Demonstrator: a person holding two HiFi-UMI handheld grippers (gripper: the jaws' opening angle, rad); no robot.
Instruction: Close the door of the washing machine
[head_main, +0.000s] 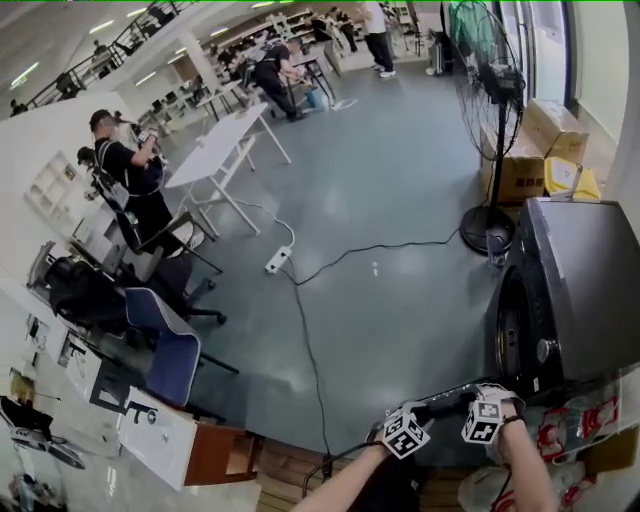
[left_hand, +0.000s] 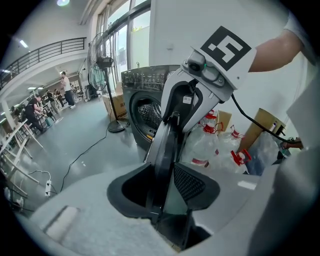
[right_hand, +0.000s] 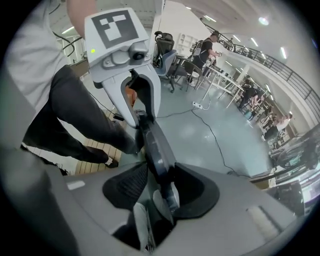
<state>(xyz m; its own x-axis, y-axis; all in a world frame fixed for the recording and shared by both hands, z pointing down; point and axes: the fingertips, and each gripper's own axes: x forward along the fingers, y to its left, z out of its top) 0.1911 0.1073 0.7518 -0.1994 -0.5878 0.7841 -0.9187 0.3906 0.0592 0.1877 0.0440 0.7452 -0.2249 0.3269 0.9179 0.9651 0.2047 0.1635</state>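
**Both tongs on the rim of the open washing machine door**

Containers, left to right: brown cardboard boxes stand beyond the fan, and what is in them cannot be told. The washing machine stands at the right side of the grey floor. Its door hangs open, and the left gripper view looks into the drum, where only the perforated metal wall shows. Just beside the machine, clear bottles with red caps lie in thin plastic bags.

Counted, left to right:
- one blue chair and one long white counter at the left
- one power strip mid-floor, with two black cables running from it
- one fan
- two brown boxes and one yellow box
- one machine and at least two bottles
- two tongs

The left tongs are partly closed, with their pads pressed on the door's dark rim, which is seen edge-on. The right tongs grip the same rim a little further along. They are set somewhat wider, and both pads lie against the rim. In the head view the two sit near each other at the bottom edge, in front of the machine.

Room to move: the floor left of the door lies wide open as far as the cables. The fan's base stands just beside the machine's far corner. The bottles crowd the machine's right side.
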